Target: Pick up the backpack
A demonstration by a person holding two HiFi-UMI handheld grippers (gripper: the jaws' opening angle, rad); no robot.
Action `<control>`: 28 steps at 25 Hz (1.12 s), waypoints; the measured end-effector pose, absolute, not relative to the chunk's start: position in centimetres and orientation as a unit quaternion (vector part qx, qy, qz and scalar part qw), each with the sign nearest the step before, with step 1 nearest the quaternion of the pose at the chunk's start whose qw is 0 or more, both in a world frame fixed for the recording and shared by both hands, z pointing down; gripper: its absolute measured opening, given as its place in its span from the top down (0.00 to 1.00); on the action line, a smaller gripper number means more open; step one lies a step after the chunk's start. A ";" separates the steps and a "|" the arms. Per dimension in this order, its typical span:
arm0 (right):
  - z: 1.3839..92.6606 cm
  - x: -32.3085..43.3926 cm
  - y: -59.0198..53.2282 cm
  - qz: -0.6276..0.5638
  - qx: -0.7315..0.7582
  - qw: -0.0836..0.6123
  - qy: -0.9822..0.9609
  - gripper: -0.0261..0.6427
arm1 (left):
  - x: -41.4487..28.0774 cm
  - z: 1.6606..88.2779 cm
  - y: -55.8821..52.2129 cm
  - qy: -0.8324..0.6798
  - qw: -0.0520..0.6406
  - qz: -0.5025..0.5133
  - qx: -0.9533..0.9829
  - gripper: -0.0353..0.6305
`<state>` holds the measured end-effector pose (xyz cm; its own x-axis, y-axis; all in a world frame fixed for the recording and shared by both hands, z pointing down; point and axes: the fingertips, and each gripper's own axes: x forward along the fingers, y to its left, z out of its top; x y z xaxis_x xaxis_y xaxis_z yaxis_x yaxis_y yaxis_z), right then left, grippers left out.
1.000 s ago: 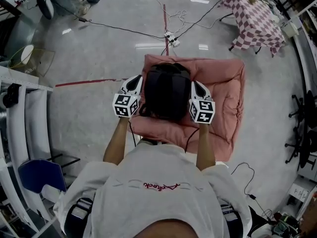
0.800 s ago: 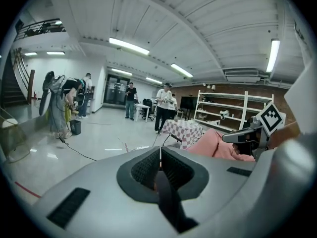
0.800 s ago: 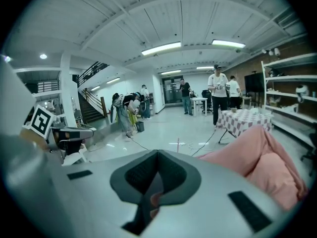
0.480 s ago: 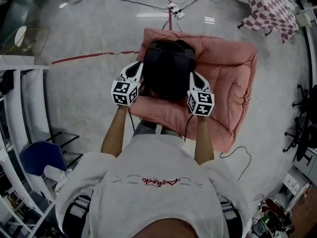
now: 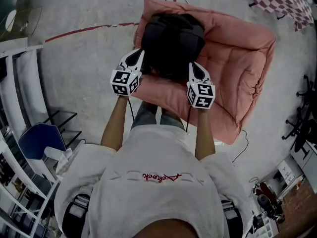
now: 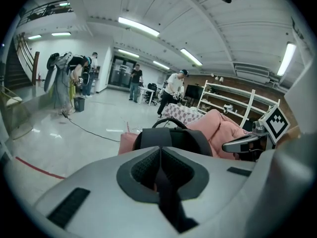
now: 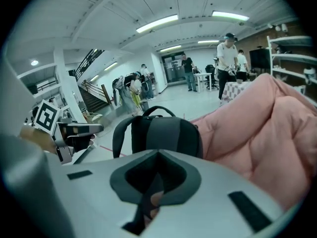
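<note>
The floor (image 5: 84,48) is pale and glossy, and a big pink cushion (image 5: 237,68) lies on it. It is the mark for everything else. The black backpack (image 5: 173,38) stands upright on the cushion's far left part, with its straps (image 7: 121,133) turned toward the near edge and its handle (image 7: 157,109) arching on top.

The left gripper (image 5: 139,54) hangs over the cushion's left edge, its tip right at the backpack's left side. The right gripper (image 5: 192,66) is over the cushion's near middle, its tip at the backpack's right side. In the head view I cannot tell whether either tip touches the fabric.

Both grippers have their jaws pressed together. In each gripper view the backpack sits ahead of the jaws, not between them. A thin dark strip shows at each seam, and I cannot tell whether it is webbing or part of the gripper.

This looks like the reach-in step, with the pack bracketed but not gripped. The next move probably calls for spreading the jaws, closing them on a strap or the handle, and then lifting the backpack off the cushion. The pack is soft and may sag or tip when it is raised.
</note>
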<state>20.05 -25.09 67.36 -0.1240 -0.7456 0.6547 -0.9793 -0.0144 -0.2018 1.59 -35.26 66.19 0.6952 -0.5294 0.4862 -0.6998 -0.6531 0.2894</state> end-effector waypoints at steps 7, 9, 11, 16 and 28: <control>71.3 19.1 -22.8 0.338 0.620 0.195 -0.681 0.93 | 0.7 69.6 -33.9 -0.346 0.249 0.185 0.886 0.92; 72.2 18.8 -21.7 0.344 0.616 0.197 -0.680 0.93 | 0.2 70.8 -33.0 -0.346 0.256 0.190 0.882 0.92; 73.1 18.5 -20.9 0.348 0.614 0.197 -0.681 0.93 | -0.3 71.9 -32.3 -0.347 0.261 0.194 0.879 0.92; 74.9 18.1 -20.8 0.353 0.607 0.187 -0.686 0.93 | -0.5 73.8 -31.8 -0.345 0.265 0.194 0.879 0.92; 74.8 19.2 -22.3 0.354 0.588 0.129 -0.715 0.50 | 0.4 74.8 -32.4 -0.286 0.284 0.183 0.897 0.49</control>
